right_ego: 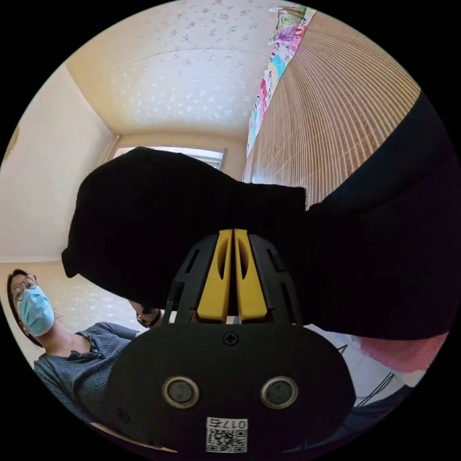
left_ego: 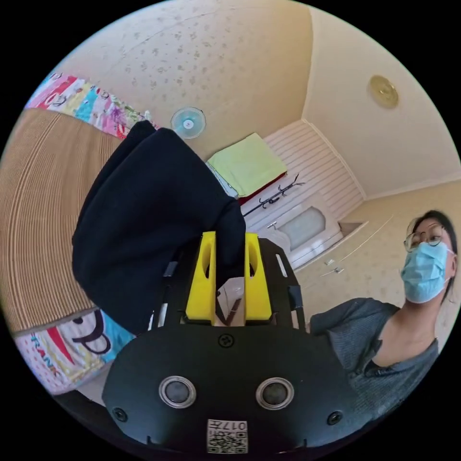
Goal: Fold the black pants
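Both tongs, left [left_ego: 229, 249] and right [right_ego: 233, 245], tilt upward, yellow jaws clamped on soft, bunched black pants [left_ego: 149, 221] above the ribbed mat [left_ego: 38, 216].

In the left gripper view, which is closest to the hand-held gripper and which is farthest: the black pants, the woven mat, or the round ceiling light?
1. Black pants: pinched in the left hand-held gripper.
2. Woven mat: behind the pants, at left.
3. Round ceiling light: upper right, farthest.

Left tongs [left_ego: 229, 247] and right tongs [right_ego: 233, 242] both clamp cloth.
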Demonstrator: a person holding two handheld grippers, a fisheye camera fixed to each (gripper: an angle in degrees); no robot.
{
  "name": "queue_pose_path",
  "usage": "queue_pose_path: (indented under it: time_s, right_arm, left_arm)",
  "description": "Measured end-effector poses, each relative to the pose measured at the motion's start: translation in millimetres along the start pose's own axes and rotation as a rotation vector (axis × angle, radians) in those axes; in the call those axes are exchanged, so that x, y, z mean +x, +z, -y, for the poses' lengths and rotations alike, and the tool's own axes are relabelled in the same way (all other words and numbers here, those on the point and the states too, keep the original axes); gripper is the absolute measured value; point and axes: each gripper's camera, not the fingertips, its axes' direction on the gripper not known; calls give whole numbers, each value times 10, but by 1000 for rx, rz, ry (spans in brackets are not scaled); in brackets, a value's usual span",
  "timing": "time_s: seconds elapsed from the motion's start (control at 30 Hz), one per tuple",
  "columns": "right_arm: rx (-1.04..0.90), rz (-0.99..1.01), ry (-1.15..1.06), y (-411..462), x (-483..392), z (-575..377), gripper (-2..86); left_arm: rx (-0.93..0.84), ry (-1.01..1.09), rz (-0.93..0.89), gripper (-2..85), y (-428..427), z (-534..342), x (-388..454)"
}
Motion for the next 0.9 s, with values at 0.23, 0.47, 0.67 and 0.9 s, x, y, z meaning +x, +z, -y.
queue_pose_path:
  time_s: [0.23,0.47,0.67,0.9]
  right_arm:
    - [359,-394,265,-2098,466,-691,8]
    - [454,-276,234,-2976,507,-1360,25]
    - [407,-107,192,-2960,550,-1205,83]
    - [240,75,251,-2676,621,-942,205]
  left_arm:
    - [-98,172,114,60,928,-183,14]
    - [109,-110,529,157,191,-795,-687]
    - [-48,-478,293,217,322,-1155,-1575]
    - [-51,-685,-175,104,276,-1283,-1976]
